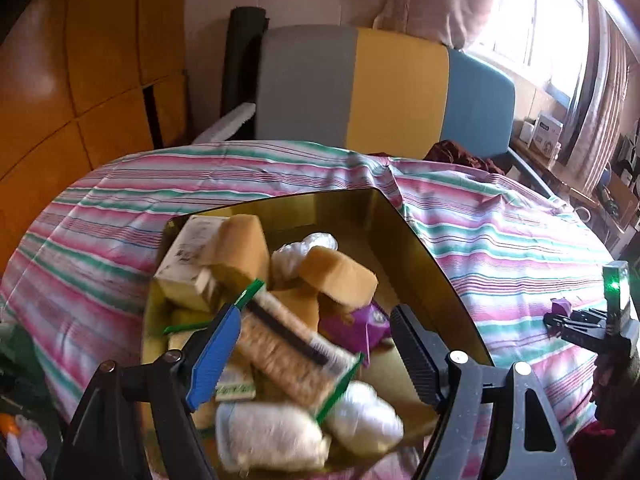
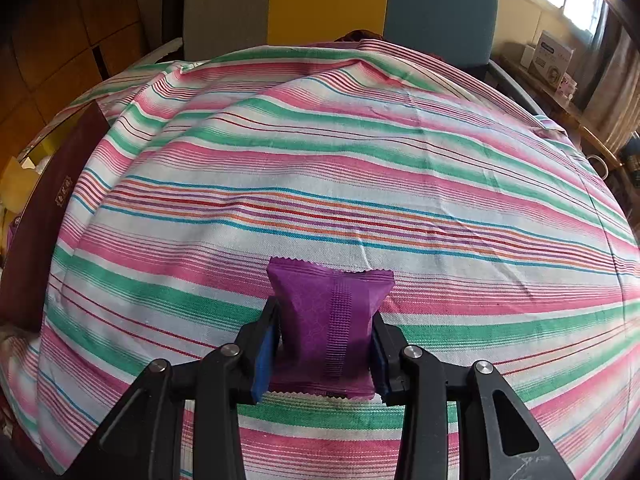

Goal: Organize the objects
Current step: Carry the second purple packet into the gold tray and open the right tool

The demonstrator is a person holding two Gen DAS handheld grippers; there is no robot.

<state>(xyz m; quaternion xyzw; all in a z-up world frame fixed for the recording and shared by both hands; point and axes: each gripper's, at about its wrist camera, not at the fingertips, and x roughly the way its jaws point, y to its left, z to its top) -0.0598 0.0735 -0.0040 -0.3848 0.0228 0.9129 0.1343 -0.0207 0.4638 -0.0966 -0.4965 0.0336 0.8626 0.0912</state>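
Note:
My left gripper (image 1: 316, 316) hangs open over a gold-lined box (image 1: 420, 240) on the striped cloth. A blurred cracker packet (image 1: 288, 344) with green ends lies between its fingers, and neither pad presses on it. The box also holds two tan sponges (image 1: 340, 276), white wrapped packs (image 1: 272, 436), a purple packet (image 1: 356, 324) and a small cream carton (image 1: 188, 268). To the box's right, my right gripper (image 2: 326, 320) is shut on a purple sachet (image 2: 328, 304), which rests on the cloth. The right gripper (image 1: 560, 318) also shows at the right edge of the left wrist view.
The striped pink, green and white cloth (image 2: 360, 160) covers the whole surface. A grey, yellow and blue backrest (image 1: 384, 88) stands behind it. A wooden cabinet (image 1: 80, 60) is on the left. On the right a side shelf holds boxes (image 2: 552, 60). The box's maroon outer wall (image 2: 48, 208) lies left of the sachet.

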